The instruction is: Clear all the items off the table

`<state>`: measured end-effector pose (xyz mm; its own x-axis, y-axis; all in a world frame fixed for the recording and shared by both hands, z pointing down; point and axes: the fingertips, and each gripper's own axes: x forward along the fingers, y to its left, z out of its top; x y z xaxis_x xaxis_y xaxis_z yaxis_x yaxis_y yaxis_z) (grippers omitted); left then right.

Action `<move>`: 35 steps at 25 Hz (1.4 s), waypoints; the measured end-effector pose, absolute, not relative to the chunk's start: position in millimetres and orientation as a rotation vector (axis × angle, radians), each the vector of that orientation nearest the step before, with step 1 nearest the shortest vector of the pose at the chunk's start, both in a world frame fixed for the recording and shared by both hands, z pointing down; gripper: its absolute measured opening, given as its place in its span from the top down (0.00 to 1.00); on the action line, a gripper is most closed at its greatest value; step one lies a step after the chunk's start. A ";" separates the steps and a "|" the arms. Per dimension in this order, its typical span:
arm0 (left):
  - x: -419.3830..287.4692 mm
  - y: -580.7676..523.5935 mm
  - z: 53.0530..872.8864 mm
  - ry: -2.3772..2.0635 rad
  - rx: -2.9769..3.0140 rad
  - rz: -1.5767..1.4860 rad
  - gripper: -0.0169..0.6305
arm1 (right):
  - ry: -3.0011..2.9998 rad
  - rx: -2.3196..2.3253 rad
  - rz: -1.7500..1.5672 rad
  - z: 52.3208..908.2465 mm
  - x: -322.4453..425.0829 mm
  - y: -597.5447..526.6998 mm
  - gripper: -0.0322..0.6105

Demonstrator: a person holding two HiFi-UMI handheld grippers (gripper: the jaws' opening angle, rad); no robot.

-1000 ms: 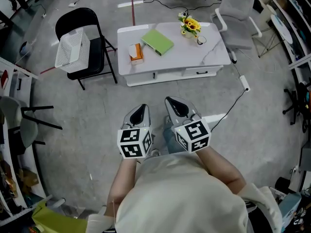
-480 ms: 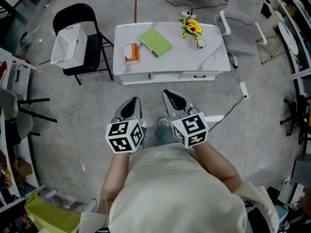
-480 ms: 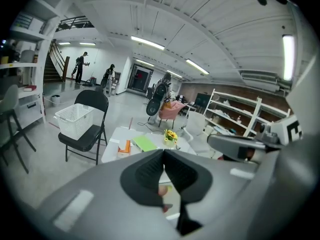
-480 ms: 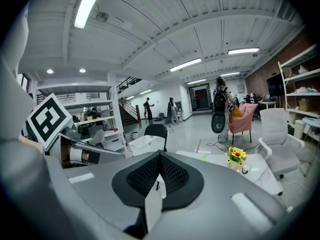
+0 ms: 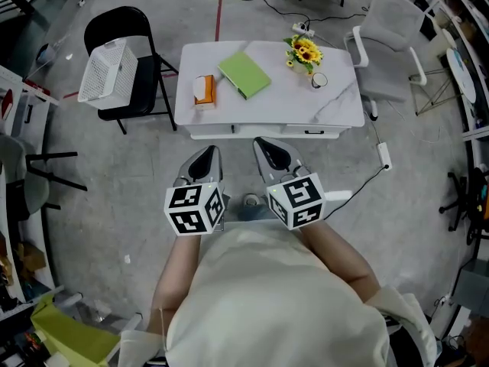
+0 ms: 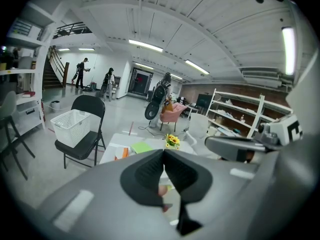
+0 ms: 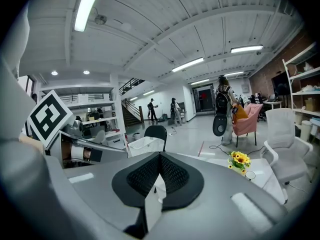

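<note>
Facing a low white table across a stretch of grey floor, a person holds a two-jaw gripper in each hand, both pointed toward the table and well short of its near edge. The left gripper has its jaws pressed together with nothing between them; the right gripper is the same — pads closed on each other, carrying nothing. Four things sit on the tabletop: a green book lying flat near the middle, an orange-and-white box toward the left end, a bunch of yellow sunflowers at the far right, and a small round object just beside the flowers, too small to identify. Left of the table stands a black folding chair with a white plastic basket on its seat. A white office chair stands off the table's right end, and a white power strip lies on the floor near the table's right front corner.
</note>
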<state>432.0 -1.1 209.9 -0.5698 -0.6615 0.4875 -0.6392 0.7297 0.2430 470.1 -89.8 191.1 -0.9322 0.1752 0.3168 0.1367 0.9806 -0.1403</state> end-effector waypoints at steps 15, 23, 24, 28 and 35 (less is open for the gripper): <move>370.7 -8.1 222.5 -2.357 0.939 -0.083 0.96 | -2.720 -0.306 0.164 205.0 409.6 -91.2 0.95; 302.4 0.3 234.9 -2.326 0.959 -0.066 0.96 | -2.690 -0.255 0.172 216.7 345.0 -87.6 0.95; 293.5 1.5 235.5 -2.323 0.961 -0.066 0.96 | -2.685 -0.258 0.168 217.8 336.4 -85.6 0.95; 257.8 7.7 239.8 -2.312 0.959 -0.068 0.96 | -2.671 -0.271 0.156 221.5 301.6 -75.9 0.95; 198.8 19.6 250.7 -2.295 0.924 -0.088 0.96 | -2.641 -0.283 0.148 233.3 243.6 -63.3 0.95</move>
<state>198.8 19.6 250.7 -0.5372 -0.6400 0.5494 -0.5960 0.7489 0.2897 243.6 -63.3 233.3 -0.8647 0.2253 0.4488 0.1738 0.9727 -0.1535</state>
